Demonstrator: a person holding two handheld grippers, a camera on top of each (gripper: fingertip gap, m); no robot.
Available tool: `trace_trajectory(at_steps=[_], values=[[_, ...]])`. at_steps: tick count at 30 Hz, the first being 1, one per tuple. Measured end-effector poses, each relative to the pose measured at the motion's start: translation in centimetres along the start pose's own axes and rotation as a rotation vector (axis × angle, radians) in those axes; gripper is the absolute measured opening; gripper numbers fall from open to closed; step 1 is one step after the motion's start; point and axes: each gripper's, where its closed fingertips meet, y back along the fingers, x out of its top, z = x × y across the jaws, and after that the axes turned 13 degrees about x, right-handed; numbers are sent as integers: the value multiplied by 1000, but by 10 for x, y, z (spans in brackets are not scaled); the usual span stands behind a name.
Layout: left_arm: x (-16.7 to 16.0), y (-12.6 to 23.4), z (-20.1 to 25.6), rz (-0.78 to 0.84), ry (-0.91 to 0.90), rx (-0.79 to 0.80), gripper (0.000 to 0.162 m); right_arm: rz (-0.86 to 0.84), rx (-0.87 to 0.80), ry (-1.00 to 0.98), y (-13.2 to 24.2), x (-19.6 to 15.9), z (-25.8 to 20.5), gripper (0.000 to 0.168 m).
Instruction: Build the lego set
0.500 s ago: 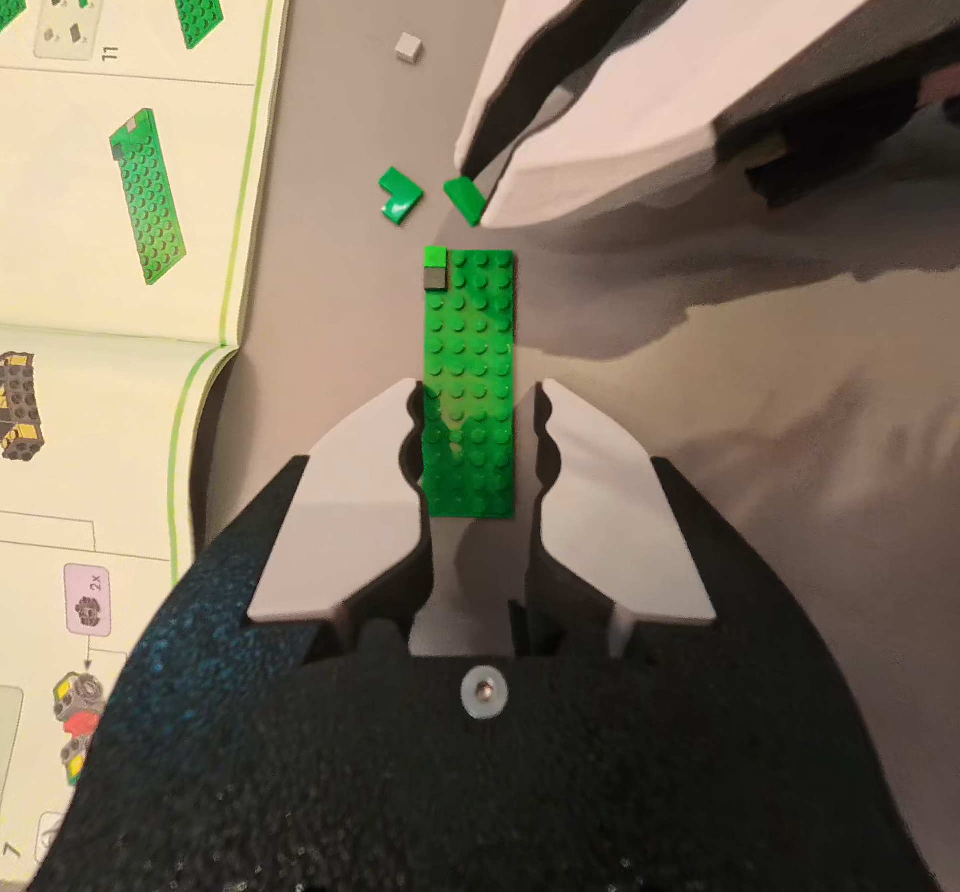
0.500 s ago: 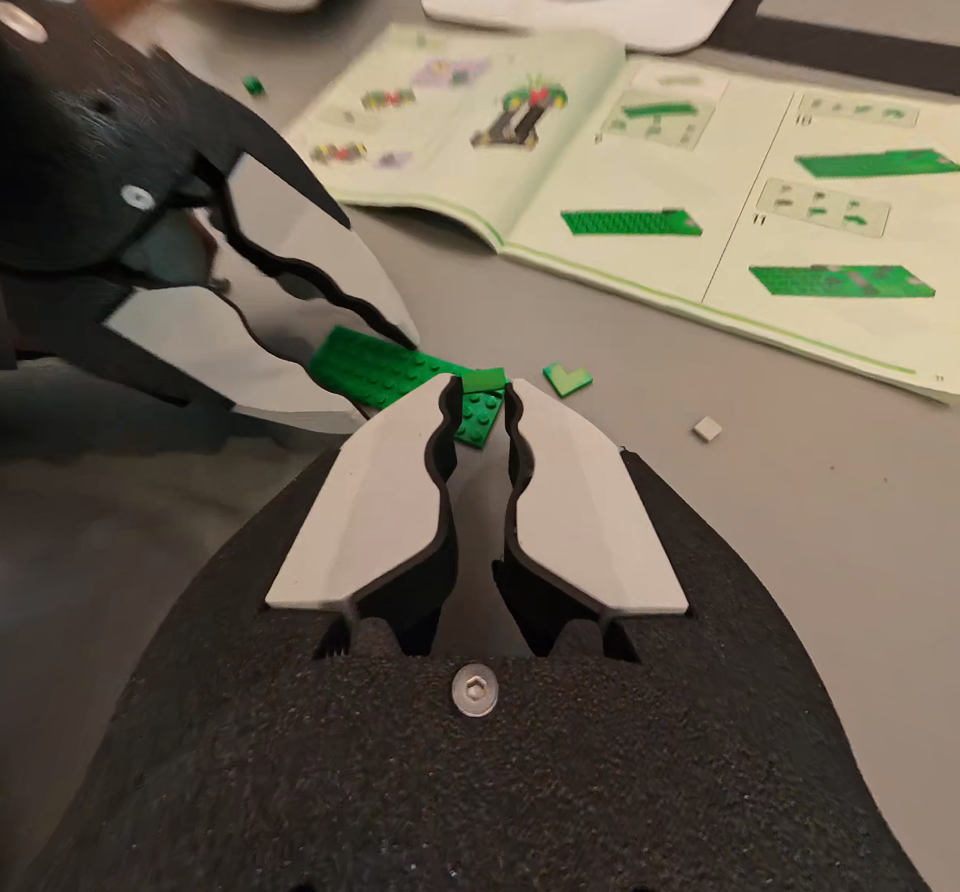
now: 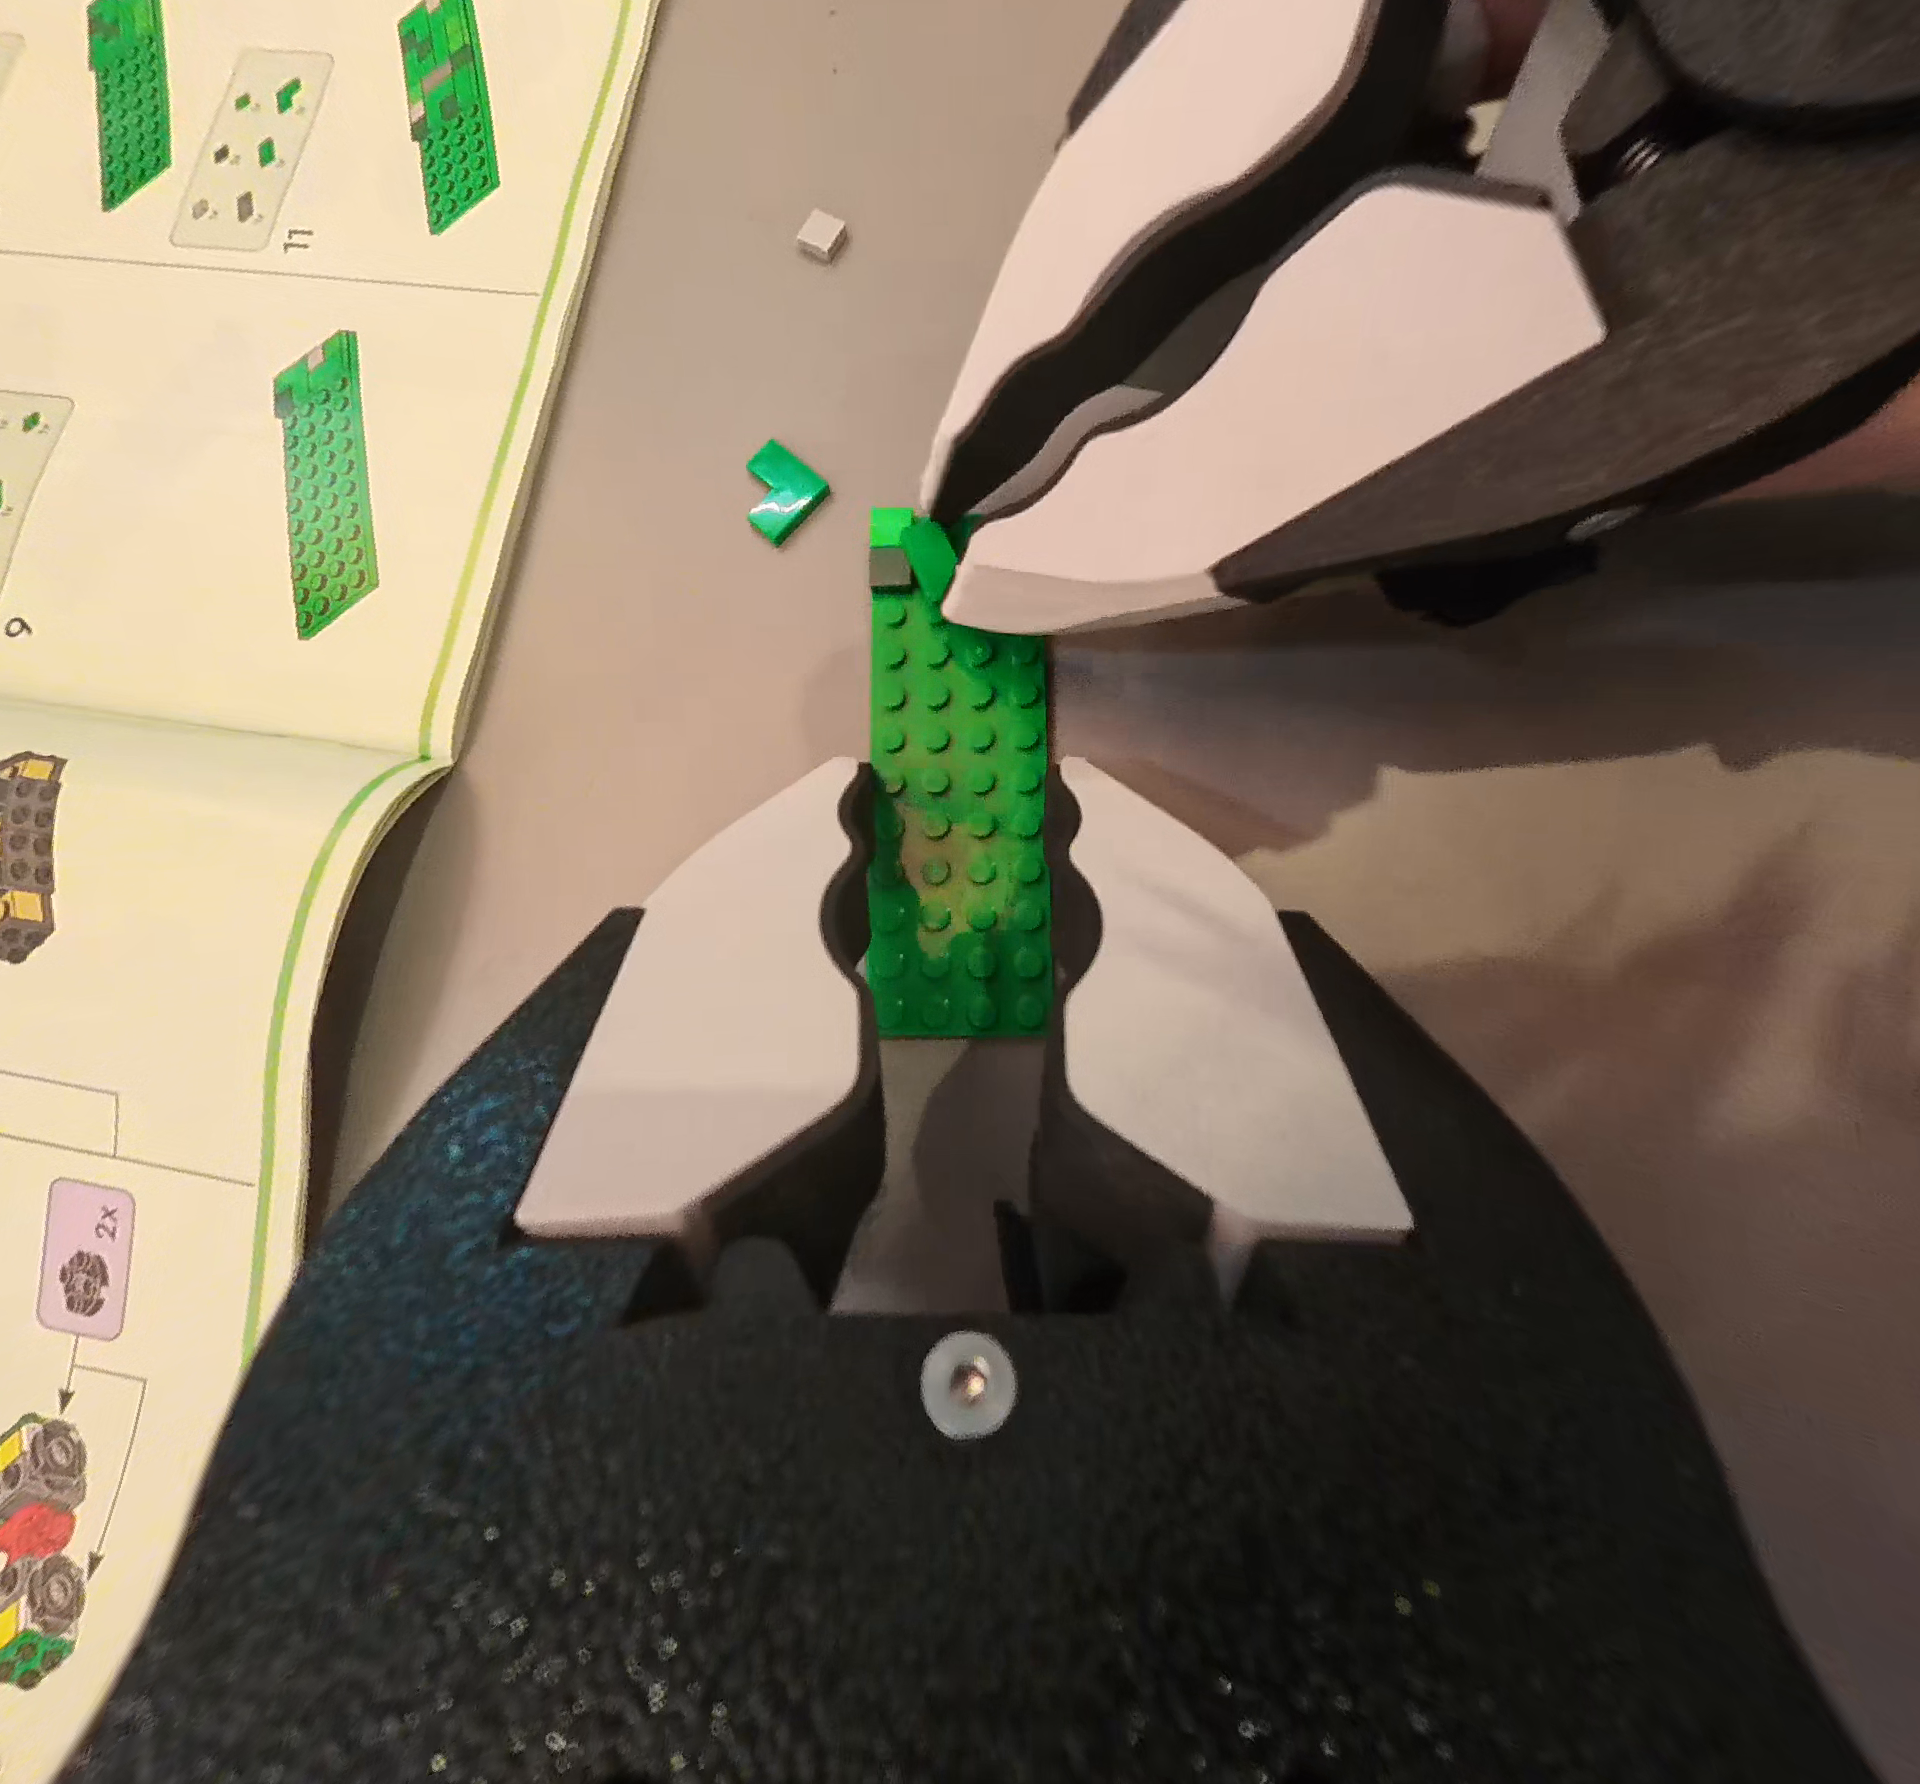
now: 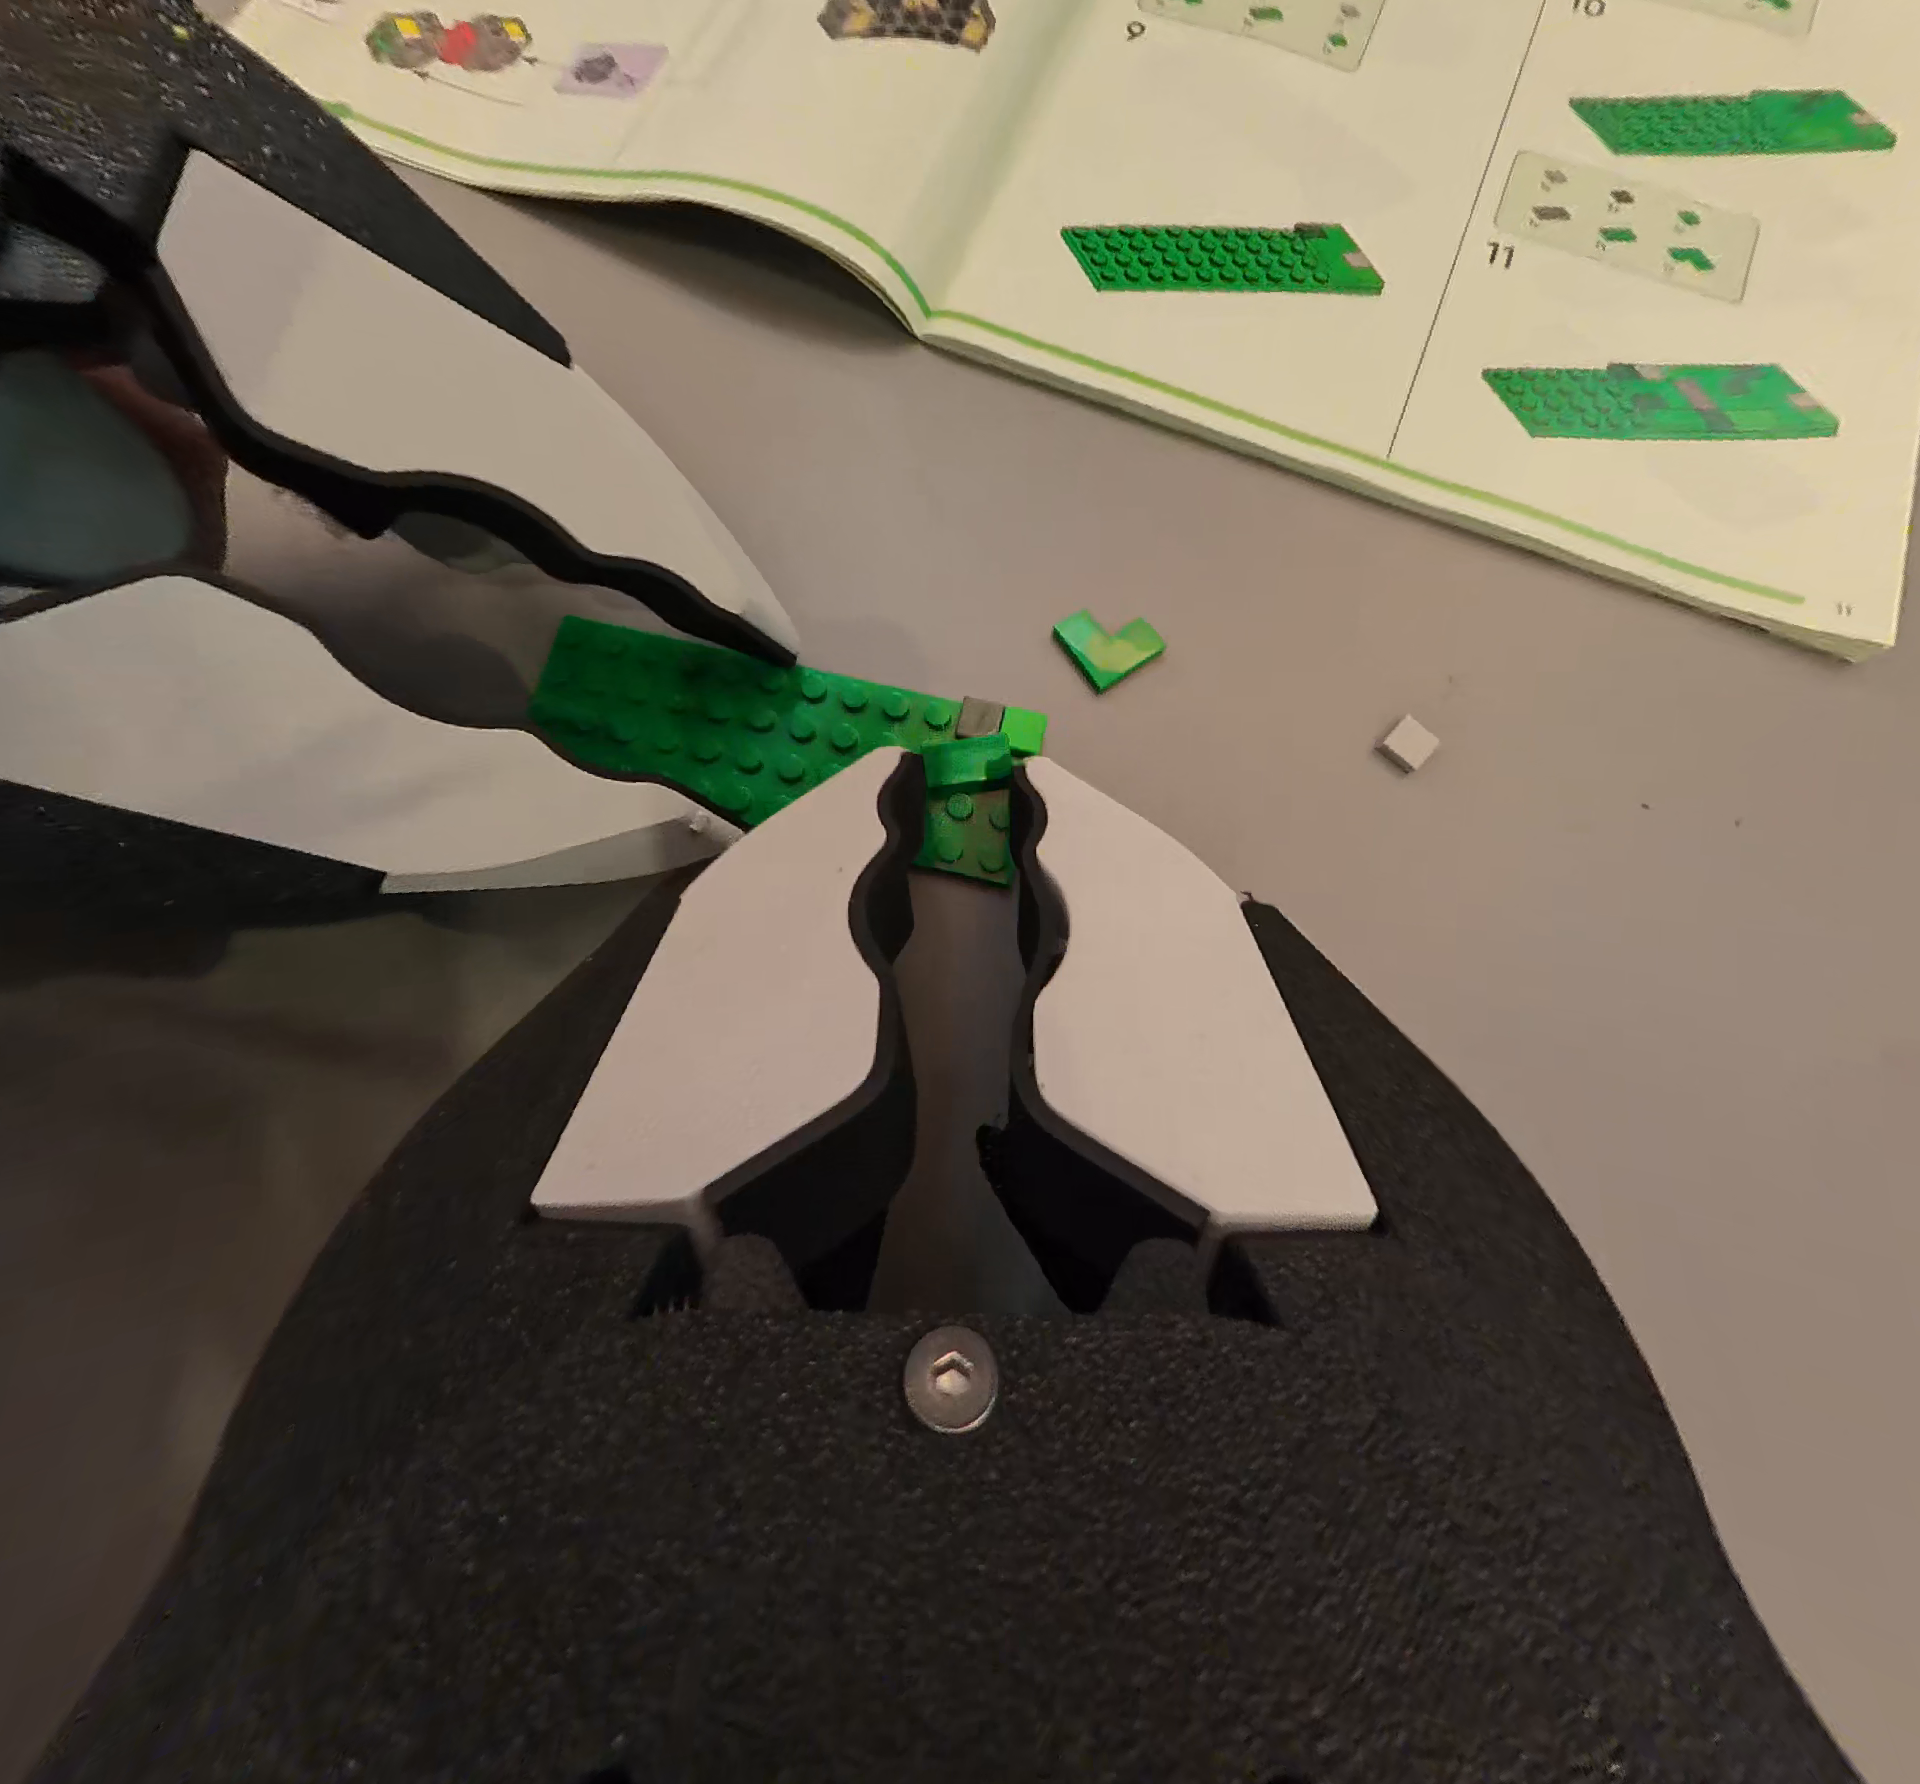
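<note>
Across the grey tabletop [image 3: 1455, 799], with the green baseplate [image 3: 961, 799] as my landmark, the open instruction booklet [image 4: 1299, 207] is lying well off to the plate's left side as my left wrist view shows it. My left gripper [image 3: 961, 778] is straddling the plate's near end, its jaws spread to either side of the plate's long edges; I cannot tell whether they are actually touching it, so I am treating them as released around it rather than clenched. The plate's long axis is running straight away from that gripper, toward the far end where my right gripper [image 4: 961, 778] is working. Those jaws are clenched on a small green tile [image 4: 966, 763], holding it tilted just over the plate's far end, right beside a grey tile [image 3: 888, 568] and a bright green tile [image 3: 888, 524] already seated at the far corner. I judge the next move is pressing it down flat. A green corner tile [image 3: 787, 495] and a loose pale tile [image 3: 821, 235] are waiting beyond the plate's far end.
</note>
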Motion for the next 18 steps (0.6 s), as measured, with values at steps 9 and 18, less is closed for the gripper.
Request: trace_trajectory(at_steps=[9, 18], values=[[1, 0, 0, 6, -3, 5, 31, -15, -43, -34, 3, -3, 5, 16], [1, 0, 0, 16, -3, -11, 31, 55, 14, 25, 15, 6, 8, 22]])
